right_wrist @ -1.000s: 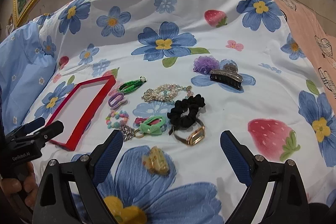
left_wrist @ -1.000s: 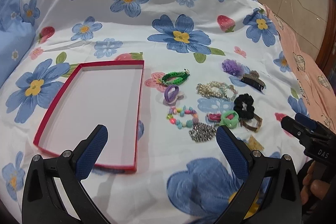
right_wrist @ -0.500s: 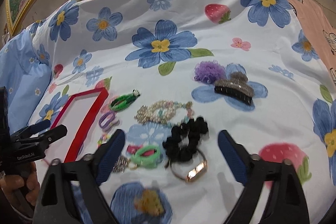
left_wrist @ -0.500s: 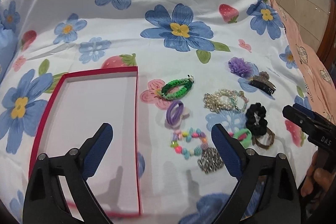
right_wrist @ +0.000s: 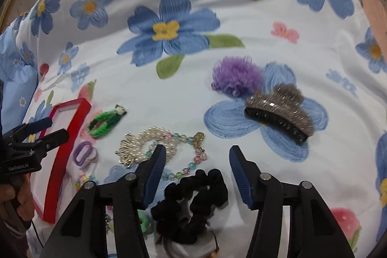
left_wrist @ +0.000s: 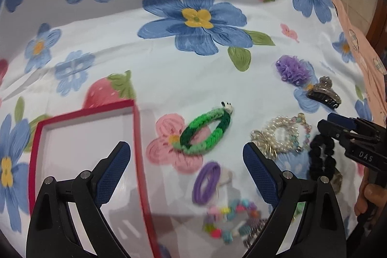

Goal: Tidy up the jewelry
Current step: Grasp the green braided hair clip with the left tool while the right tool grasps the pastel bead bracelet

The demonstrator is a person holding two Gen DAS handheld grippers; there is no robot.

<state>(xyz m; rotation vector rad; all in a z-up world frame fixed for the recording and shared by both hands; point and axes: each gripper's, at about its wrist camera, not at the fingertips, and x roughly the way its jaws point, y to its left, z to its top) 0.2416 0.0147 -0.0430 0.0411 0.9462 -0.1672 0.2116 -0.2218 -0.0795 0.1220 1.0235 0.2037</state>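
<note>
Task barely begun, judging by the layout. The red tray (left_wrist: 135,137) lies on the floral bedspread (left_wrist: 169,79) toward its left side, and the part of its white floor that shows holds nothing.

All the pieces lie loose on the bedspread to the right of the tray: green woven bracelet (left_wrist: 205,132) just beside the tray's right wall, purple hair tie (left_wrist: 206,181) and multicoloured bead bracelet (left_wrist: 227,216) nearer the camera, pearl bracelet (right_wrist: 154,144), black scrunchie (right_wrist: 193,197), glittery claw clip (right_wrist: 278,112) and purple pom-pom (right_wrist: 235,75) farther right. A green ring-shaped piece and a watch-like item are partly hidden under the right gripper.

Left gripper (left_wrist: 186,168): jaws spread wide, nothing between them, poised over the tray's right wall and the green bracelet.

Right gripper (right_wrist: 197,163): jaws have just been closing, now about half spread, pads not pressing on anything. The scrunchie lies between and below them; the pearl bracelet is at the left fingertip.

Judgement: first pick is in hand; every item remains to be moved into the tray.
</note>
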